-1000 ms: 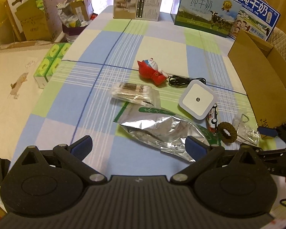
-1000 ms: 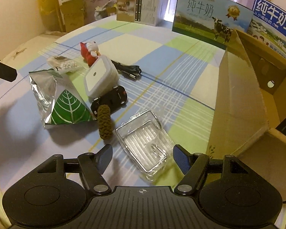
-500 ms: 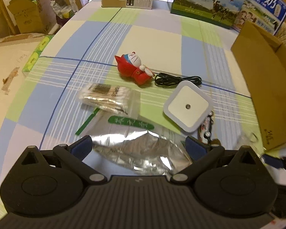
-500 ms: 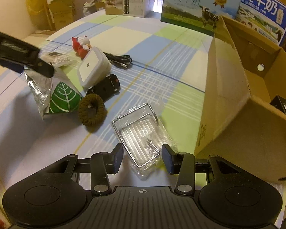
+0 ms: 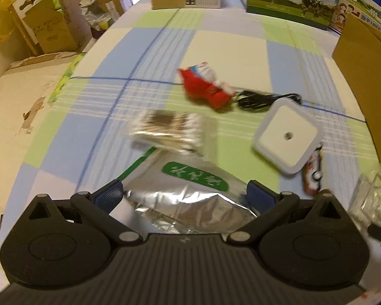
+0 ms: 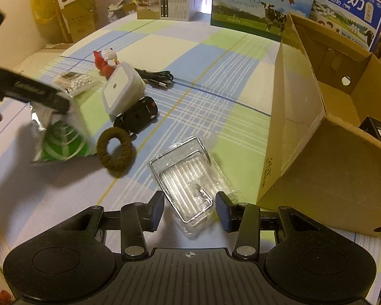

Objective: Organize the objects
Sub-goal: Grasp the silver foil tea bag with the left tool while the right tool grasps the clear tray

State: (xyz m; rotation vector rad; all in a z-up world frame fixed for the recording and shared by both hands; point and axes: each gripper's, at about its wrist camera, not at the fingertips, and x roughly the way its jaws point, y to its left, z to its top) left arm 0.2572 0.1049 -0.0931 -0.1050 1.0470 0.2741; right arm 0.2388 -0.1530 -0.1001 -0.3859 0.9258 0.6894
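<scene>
A silver foil bag (image 5: pixel 190 203) with a green label lies between the wide-apart fingers of my open left gripper (image 5: pixel 183 195). In the right wrist view that same left gripper (image 6: pixel 35 92) hangs over the foil bag (image 6: pixel 61 142). My right gripper (image 6: pixel 189 211) straddles the near end of a clear plastic package (image 6: pixel 188 185). Its jaws are narrowed, with slim gaps showing on both sides. Nearby lie a brown hair tie (image 6: pixel 115 150), a black toy car (image 6: pixel 137 117), a white square night light (image 6: pixel 122 91), a cotton swab bag (image 6: pixel 73 82), a red toy (image 6: pixel 105 61) and a black cable (image 6: pixel 157 77).
An open cardboard box (image 6: pixel 304 117) stands right of the package, with a black item (image 6: pixel 378 129) inside. Milk cartons (image 6: pixel 256 7) and a white box (image 6: pixel 165 0) line the table's far edge. Stacked boxes (image 5: pixel 45 30) sit beyond the left edge.
My left gripper moved forward and down until the foil bag lay between its fingers. The right gripper's jaws narrowed around the clear package, which stays on the table.
</scene>
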